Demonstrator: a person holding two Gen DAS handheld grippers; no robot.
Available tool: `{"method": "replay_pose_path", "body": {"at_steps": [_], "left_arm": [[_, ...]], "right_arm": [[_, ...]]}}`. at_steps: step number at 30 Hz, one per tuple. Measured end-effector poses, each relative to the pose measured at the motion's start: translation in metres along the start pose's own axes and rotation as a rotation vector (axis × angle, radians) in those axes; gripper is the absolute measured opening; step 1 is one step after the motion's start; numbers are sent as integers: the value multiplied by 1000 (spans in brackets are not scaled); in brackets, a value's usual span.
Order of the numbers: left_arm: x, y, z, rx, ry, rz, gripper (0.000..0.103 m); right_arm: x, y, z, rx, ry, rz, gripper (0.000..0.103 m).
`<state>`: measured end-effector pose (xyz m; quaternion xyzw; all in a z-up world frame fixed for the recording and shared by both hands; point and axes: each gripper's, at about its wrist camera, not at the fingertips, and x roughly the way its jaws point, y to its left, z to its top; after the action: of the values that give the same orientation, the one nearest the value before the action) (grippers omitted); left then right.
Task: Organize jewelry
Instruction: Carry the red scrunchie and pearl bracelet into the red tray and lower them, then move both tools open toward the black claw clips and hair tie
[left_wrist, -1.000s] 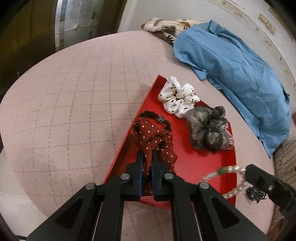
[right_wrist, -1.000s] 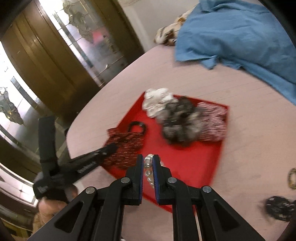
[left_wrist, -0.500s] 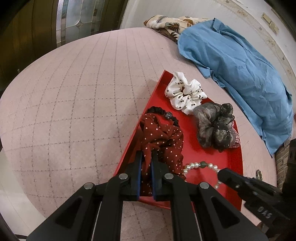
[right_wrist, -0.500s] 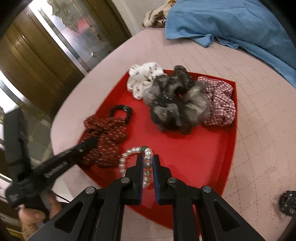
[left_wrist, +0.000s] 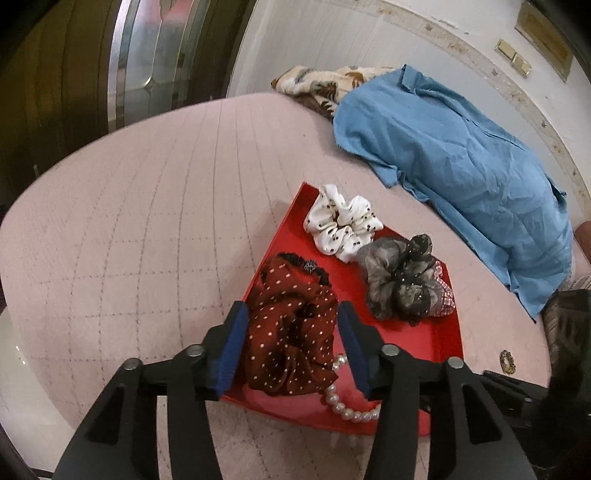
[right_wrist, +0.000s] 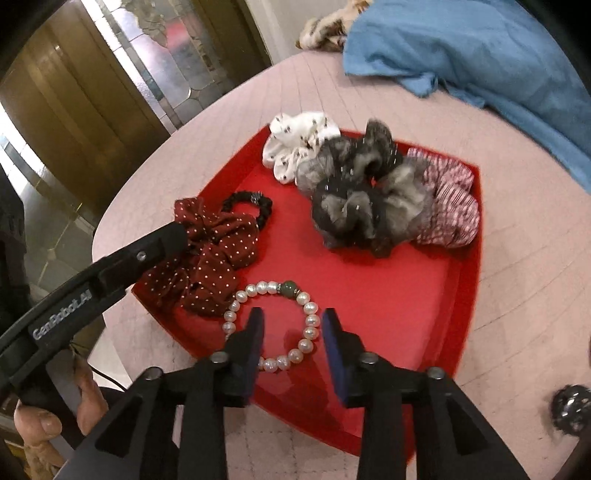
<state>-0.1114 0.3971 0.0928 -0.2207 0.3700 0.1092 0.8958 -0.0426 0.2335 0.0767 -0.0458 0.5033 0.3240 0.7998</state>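
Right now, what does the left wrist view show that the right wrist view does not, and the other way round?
Only the left wrist view shows the small gold-coloured ring lying on the table beyond the tray.

Only the right wrist view shows the whole pearl bracelet with its green bead, the person's hand on the left gripper, and a dark ornament off the tray.

Both show the red tray, the polka-dot scrunchie, the white scrunchie and the blue cloth.

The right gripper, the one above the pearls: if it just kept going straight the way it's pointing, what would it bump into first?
Probably the pearl bracelet: the right gripper is open, one finger inside the loop, one outside. Below lies the red tray. Depth is unclear.
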Motion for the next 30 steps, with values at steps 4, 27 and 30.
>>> {"method": "replay_pose_path", "body": {"at_steps": [4,27,30], "left_arm": [[0,-4,-2,21,-9,10,54],[-44,-112,-44,291,-1,-84,56],[-46,-149,-54,352,58,-149,57]], "right_arm": [[-25,-1,-6,-30,-40,-8,42],[-214,-211,-171,328,-223,-279,55],[-218,-237,-185,389,-236,-278,55]]}}
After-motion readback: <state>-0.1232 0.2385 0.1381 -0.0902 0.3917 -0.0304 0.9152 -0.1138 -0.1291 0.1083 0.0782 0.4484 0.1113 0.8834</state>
